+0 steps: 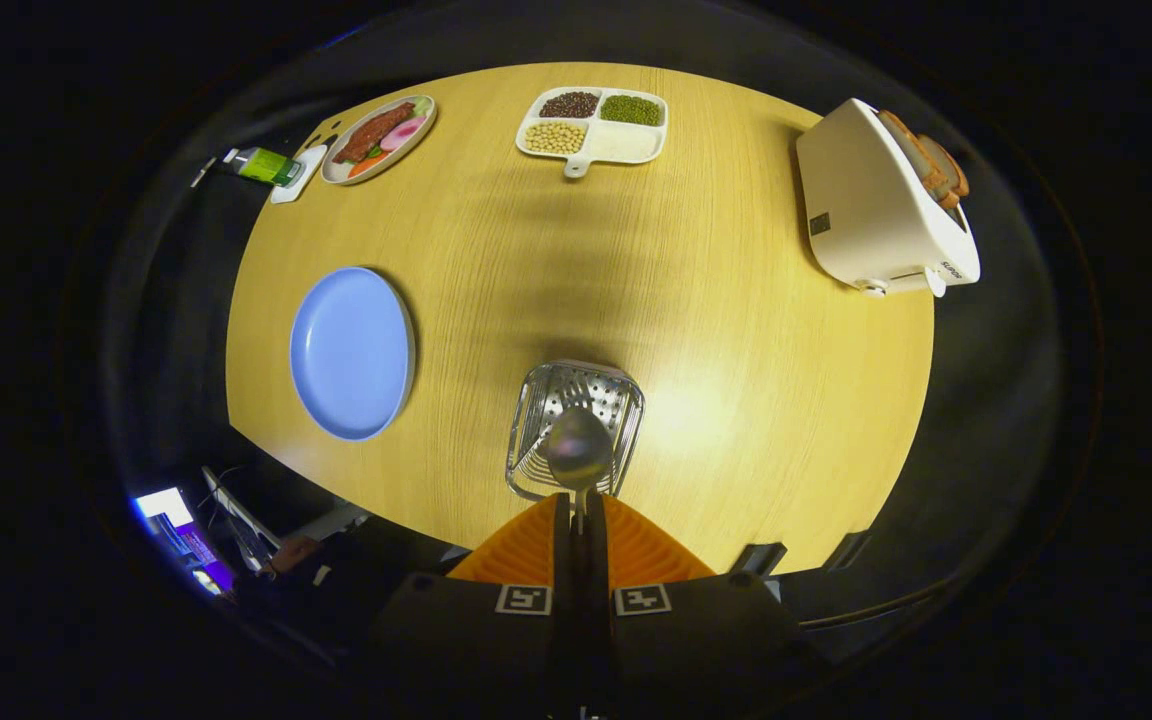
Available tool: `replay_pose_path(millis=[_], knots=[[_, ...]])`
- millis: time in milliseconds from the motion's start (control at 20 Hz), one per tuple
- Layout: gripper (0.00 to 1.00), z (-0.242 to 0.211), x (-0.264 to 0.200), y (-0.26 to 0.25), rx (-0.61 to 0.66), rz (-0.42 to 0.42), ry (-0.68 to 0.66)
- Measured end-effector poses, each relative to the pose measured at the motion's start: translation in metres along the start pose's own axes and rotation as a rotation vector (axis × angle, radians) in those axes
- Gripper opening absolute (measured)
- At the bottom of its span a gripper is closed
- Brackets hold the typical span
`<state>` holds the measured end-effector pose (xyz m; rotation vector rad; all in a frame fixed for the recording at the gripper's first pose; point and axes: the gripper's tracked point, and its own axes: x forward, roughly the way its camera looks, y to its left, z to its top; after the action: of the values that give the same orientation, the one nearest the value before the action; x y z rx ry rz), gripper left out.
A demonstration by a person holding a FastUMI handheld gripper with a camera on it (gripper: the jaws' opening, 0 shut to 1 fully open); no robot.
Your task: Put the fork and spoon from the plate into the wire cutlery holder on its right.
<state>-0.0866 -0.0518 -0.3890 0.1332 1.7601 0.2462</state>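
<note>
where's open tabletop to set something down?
Big bare patch mid wooden table, between blue plate, white divided bean tray and white toaster. Crowded by the wire cutlery holder, where the gripper holds a steel spoon.

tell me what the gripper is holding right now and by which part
The gripper is shut on a shiny metal spoon, pinched by its handle just below the bowl. The bowl hangs over the silver wire cutlery holder.

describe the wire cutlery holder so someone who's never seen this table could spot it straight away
On the round wooden table, look to the right of the blue plate, near the table's front edge. The wire cutlery holder sits just ahead of the gripper, which is shut on a spoon above it. It is the only shiny metal mesh basket there.
</note>
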Motion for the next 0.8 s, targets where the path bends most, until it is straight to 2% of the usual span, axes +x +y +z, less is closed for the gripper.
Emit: replay_pose_path(millis=[500,800], knots=[[0.08,0.016,0.034,0.012,-0.049,-0.018,0.083],[0.11,0.019,0.044,0.016,-0.038,-0.007,0.063]])
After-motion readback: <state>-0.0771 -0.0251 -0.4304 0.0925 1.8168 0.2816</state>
